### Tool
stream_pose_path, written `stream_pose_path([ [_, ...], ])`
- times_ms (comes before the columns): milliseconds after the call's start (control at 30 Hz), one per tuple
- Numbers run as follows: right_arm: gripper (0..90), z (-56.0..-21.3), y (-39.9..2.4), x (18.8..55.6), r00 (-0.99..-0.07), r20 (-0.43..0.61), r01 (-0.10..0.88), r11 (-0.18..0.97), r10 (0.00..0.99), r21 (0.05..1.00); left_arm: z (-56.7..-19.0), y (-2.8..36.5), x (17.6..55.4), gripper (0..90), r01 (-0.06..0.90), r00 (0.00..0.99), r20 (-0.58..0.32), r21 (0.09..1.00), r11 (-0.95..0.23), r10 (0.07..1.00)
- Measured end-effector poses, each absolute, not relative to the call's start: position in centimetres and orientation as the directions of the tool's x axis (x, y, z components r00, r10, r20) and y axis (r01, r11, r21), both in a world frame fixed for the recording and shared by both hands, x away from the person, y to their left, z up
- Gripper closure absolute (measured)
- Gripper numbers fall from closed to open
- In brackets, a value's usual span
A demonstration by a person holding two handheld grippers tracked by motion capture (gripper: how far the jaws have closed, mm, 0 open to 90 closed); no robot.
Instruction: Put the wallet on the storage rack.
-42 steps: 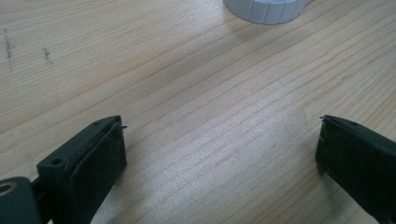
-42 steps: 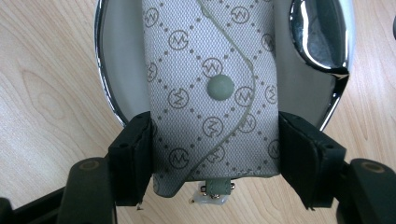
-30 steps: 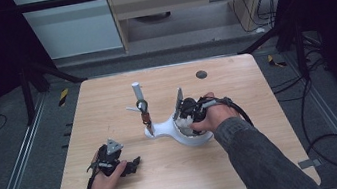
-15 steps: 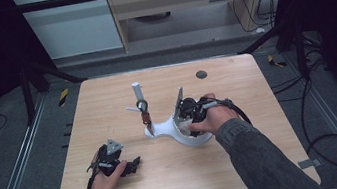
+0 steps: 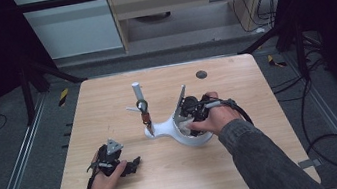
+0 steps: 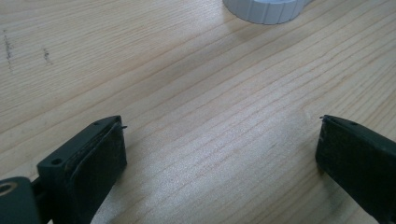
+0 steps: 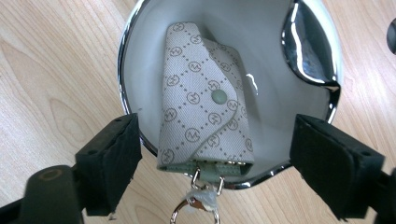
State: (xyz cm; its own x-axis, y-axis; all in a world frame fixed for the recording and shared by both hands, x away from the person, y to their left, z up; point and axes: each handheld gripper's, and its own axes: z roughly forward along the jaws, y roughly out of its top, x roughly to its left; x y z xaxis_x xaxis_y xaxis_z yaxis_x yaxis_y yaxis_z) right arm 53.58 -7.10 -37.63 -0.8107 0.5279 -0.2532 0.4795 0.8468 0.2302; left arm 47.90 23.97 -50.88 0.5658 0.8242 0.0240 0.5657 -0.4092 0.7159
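I am at a pale wooden table (image 5: 108,108), a two-jaw gripper in each hand. Near the middle sits a white stand: a round dish (image 5: 193,135) with a chrome rim, joined to a small base from which an upright post (image 5: 137,96) rises, a dark ring and a tag hanging on it. My right gripper (image 7: 212,154) hangs directly over the dish and looks straight down into it, while my left gripper (image 5: 116,164) rests near the table's front left edge, well apart from the stand, so the right hand is much the nearer. In the dish lies a grey patterned key pouch (image 7: 201,100), flap snapped shut. Its long axis runs away from me, along the line of my jaws, with the metal clasp (image 7: 196,205) at the near end overhanging the rim. My right jaws have just been opening and now stand either side of the pouch's near end, their pads apart from it, gripping nothing. My left jaws stand wide open over bare wood, empty.
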Motion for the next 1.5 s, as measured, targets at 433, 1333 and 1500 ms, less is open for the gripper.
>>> stream_pose_path([
  [433, 7.7, -36.3, -8.6, 52.6, -0.778, -0.258, 0.489, 0.811, 0.572, 0.322, -50.9, 24.0, 47.9, 1.1, 0.564, 0.567, 0.025, 0.717, -0.41, 0.823],
  [1333, 8.2, -34.9, -13.9, 51.1, -0.705, -0.235, 0.5, 0.703, 0.67, 0.506, -50.9, 23.9, 47.9, 0.3, 0.567, 0.567, 0.024, 0.713, -0.412, 0.823],
  [1500, 9.3, -35.0, -14.8, 51.0, -0.693, -0.23, 0.486, 0.679, 0.683, 0.55, -50.9, 23.9, 47.9, 0.3, 0.567, 0.568, 0.023, 0.713, -0.412, 0.823],
])
